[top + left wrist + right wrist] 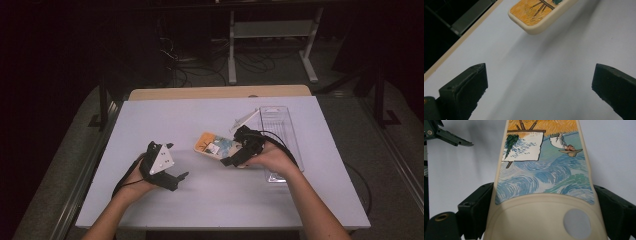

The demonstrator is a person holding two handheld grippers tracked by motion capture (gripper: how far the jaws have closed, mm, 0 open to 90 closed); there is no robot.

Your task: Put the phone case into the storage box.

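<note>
- High view: my right tool (235,159) has clamped the cream phone case with a painted blue-and-orange back (214,145), just off centre of the white bench (165,120). A clear plastic tray (280,130) lies at its three o'clock.
- Left gripper view: my left tool (539,87) hangs with its jaws wide apart and nothing between them; the case's orange end sits at twelve o'clock.
- Right gripper view: the case runs up between both jaws. I judge the grasp made; next comes a level lift, likely trayward.

The phone case (541,195) looks like smooth cream plastic with a painted, brushstroke-patterned back; the table (210,195) is matt white.
</note>
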